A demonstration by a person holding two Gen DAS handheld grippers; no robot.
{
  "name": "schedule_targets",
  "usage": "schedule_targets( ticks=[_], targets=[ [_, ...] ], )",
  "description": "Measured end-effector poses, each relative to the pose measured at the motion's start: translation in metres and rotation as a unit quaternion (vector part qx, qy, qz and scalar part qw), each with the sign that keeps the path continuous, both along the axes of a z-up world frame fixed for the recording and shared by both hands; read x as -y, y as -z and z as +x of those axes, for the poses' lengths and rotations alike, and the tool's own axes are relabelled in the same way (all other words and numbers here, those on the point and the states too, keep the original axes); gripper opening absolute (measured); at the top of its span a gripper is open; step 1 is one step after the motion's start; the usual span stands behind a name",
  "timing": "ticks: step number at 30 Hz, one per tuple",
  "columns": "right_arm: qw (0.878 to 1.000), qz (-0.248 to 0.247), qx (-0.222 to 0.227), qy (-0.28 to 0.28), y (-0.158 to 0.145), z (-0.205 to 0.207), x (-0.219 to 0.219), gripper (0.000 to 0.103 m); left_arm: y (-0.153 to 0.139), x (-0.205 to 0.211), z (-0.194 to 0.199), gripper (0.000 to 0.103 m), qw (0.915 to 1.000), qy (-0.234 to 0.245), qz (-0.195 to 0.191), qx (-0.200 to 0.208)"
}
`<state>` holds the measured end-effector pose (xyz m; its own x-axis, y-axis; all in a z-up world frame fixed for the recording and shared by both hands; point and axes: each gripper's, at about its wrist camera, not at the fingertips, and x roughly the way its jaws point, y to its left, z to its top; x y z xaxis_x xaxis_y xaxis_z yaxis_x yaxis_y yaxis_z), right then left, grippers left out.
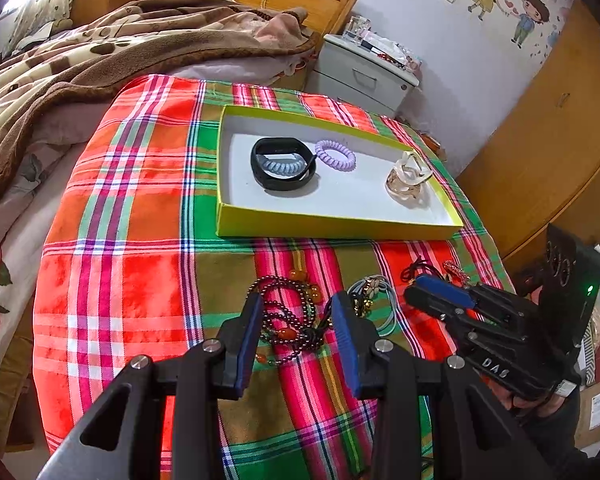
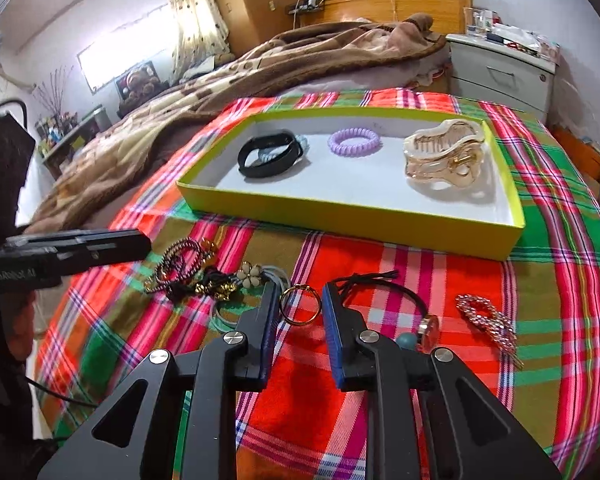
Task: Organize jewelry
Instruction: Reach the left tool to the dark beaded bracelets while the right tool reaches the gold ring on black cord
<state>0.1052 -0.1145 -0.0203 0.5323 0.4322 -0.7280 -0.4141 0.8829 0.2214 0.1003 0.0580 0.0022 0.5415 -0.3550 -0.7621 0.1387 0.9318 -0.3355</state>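
A yellow-green tray [image 1: 332, 233] [image 2: 340, 216] on the plaid cloth holds a black band [image 2: 268, 156] around a blue coil tie, a purple coil tie [image 2: 354, 142] and a clear-gold hair claw [image 2: 446, 156]. In front of it lie a dark bead necklace [image 1: 284, 320] [image 2: 180, 260], flower and shell hair ties [image 2: 252, 274], a black elastic with a charm [image 2: 400, 292] and a pink rhinestone clip [image 2: 486, 322]. My right gripper [image 2: 300, 302] [image 1: 416, 288] is shut on a small gold ring [image 2: 300, 304]. My left gripper [image 1: 298, 308] [image 2: 140, 242] hovers open over the necklace.
A brown blanket [image 1: 100, 52] covers the bed behind the cloth. A grey nightstand [image 1: 364, 72] stands at the back right, and a wooden wardrobe [image 1: 560, 120] lines the right side. The cloth drops off at the left and near edges.
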Motion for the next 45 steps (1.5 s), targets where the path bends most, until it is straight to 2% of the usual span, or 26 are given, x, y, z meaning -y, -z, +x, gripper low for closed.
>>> schedule_targets(
  ticks=[5,9,13,28,34,45],
  targets=[
    [1.0,0.021,0.011,0.015,-0.011,-0.008,0.011,0.023,0.006,0.017,0.003,0.037,0.9992,0.033,0.019,-0.01],
    [0.999,0.025,0.012,0.022,-0.012,-0.013,0.018,0.023,0.008,0.037,0.005,0.037,0.9969,0.07,0.036,-0.001],
    [0.999,0.032,0.011,0.029,-0.011,-0.016,0.024,0.023,0.013,0.056,0.009,0.037,0.9933,0.091,0.071,-0.002],
    [0.998,0.047,0.01,0.034,-0.01,-0.016,0.031,0.023,0.024,0.084,0.016,0.037,0.986,0.095,0.137,-0.004],
    [0.998,0.049,0.011,0.036,-0.011,-0.016,0.033,0.023,0.022,0.083,0.016,0.028,0.9876,0.092,0.127,-0.001],
    [0.998,0.051,0.015,0.041,-0.015,-0.019,0.035,0.023,0.011,0.077,0.011,0.027,0.9893,0.087,0.117,0.015]
  ],
)
